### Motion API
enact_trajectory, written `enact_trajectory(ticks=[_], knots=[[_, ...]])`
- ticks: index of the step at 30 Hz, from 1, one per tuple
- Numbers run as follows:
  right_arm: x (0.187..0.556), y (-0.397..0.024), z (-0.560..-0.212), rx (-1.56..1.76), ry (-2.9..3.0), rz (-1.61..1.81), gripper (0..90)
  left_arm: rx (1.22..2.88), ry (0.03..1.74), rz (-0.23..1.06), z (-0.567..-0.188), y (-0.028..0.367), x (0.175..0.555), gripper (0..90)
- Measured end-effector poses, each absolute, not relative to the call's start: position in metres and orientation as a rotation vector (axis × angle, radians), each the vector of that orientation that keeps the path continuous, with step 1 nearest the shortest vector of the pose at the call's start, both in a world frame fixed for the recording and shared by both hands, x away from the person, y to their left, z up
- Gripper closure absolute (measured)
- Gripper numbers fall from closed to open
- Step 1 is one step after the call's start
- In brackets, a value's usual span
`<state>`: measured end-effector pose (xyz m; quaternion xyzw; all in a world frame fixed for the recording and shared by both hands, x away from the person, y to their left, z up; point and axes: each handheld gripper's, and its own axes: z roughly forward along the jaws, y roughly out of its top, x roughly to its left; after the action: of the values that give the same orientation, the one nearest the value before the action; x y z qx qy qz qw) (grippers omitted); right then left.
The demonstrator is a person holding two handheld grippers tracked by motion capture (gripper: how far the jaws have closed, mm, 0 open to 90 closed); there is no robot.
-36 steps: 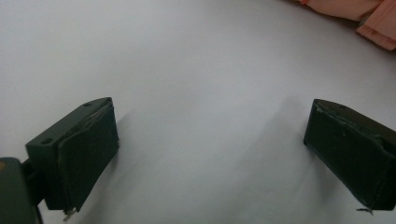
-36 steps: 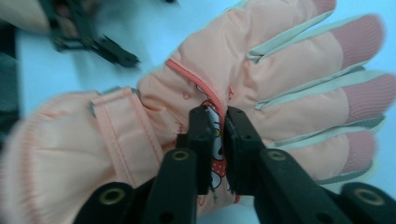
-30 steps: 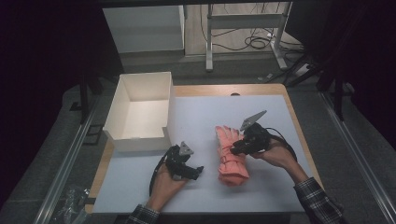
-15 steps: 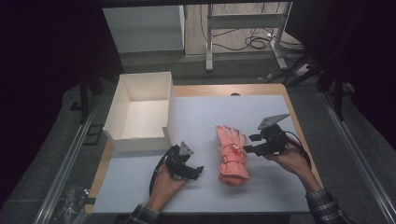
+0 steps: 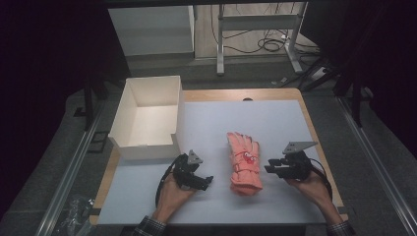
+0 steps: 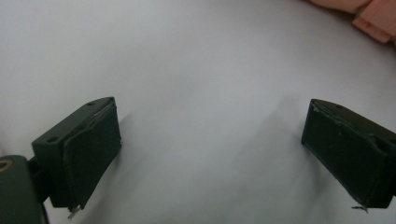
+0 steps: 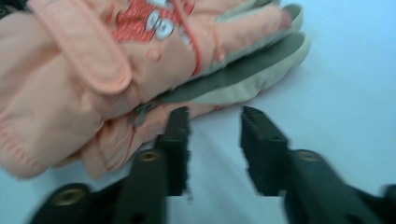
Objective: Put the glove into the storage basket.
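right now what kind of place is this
Probably a lab or recording workspace, not a home: a wooden table under a white mat, black hand-held grippers with trailing cables, and loose cords by a metal desk frame behind it.

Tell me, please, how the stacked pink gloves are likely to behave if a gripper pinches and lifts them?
The gloves look padded and soft, so they would probably squash under the pads and droop when lifted. They lie stacked, so the lower one may slip away. The strap and elastic cord could snag.

pink gloves (image 5: 244, 163) | stacked pair, red print on top | flat on white table, fingers pointing away
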<state>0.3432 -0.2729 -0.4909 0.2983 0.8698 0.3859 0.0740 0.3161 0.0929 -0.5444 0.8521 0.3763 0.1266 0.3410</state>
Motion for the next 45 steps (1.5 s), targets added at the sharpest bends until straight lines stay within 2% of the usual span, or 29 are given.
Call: enact_trajectory(ticks=[6,10,25,45], knots=[[0.322,-0.271,-0.507,0.857,2.639,1.213,83.3,2.218,0.988,0.356,-0.545,0.107,0.305,3.6],[0.314,-0.265,-0.512,0.839,2.682,1.212,86.6,2.211,0.957,0.337,-0.548,0.114,0.305,2.3],[0.313,-0.233,-0.521,0.806,2.702,1.212,87.5,2.212,0.946,0.33,-0.549,0.115,0.305,2.2],[0.343,-0.193,-0.524,0.873,2.613,1.223,87.4,2.211,0.945,0.33,-0.549,0.115,0.305,2.2]])
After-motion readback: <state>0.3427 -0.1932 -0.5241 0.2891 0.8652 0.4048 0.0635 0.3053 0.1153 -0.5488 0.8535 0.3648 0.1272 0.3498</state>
